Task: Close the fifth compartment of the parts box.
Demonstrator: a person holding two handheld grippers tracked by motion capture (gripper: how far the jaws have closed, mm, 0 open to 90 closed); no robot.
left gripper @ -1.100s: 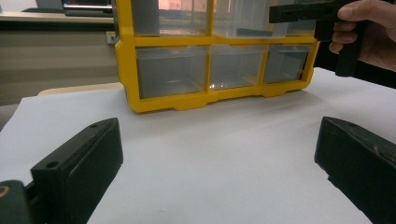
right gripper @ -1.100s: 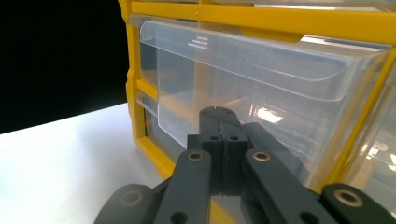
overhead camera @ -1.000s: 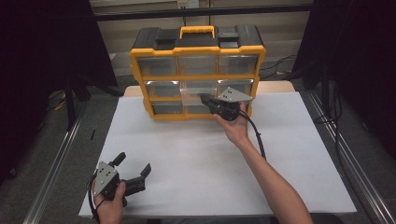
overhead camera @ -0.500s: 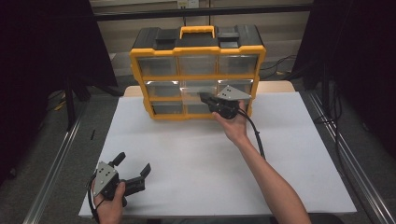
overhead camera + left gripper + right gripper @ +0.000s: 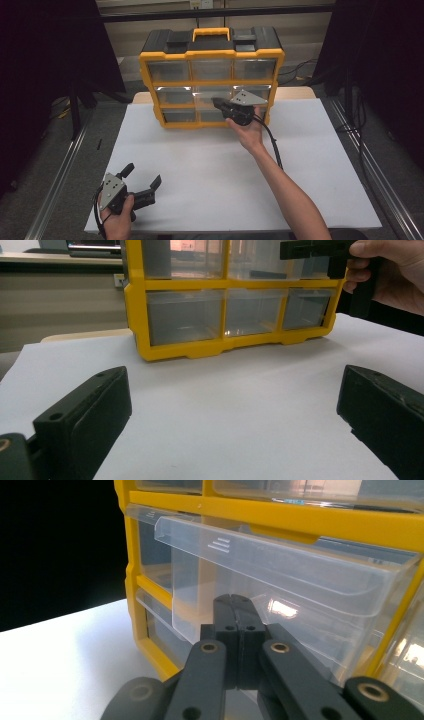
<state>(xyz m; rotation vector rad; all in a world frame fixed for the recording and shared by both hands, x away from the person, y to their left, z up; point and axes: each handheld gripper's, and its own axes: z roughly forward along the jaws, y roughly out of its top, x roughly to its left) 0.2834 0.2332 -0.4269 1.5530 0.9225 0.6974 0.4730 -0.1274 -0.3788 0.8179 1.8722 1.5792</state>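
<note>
Risk centres on the middle drawer (image 5: 280, 575) of the yellow cabinet (image 5: 212, 75), which sits at the far edge of the table (image 5: 210, 170). In the right gripper view this clear drawer stands slightly proud of the cabinet frame. We hold the right gripper (image 5: 218, 104) against the drawer front, jaws fully closed with nothing between them. Because we only press or hook here and do not clamp, the tips may slip off the smooth lip. A hard push may slide the cabinet back. The left gripper (image 5: 142, 181) rests well in front of the cabinet, jaws wide apart and empty, so nothing braces the cabinet.
</note>
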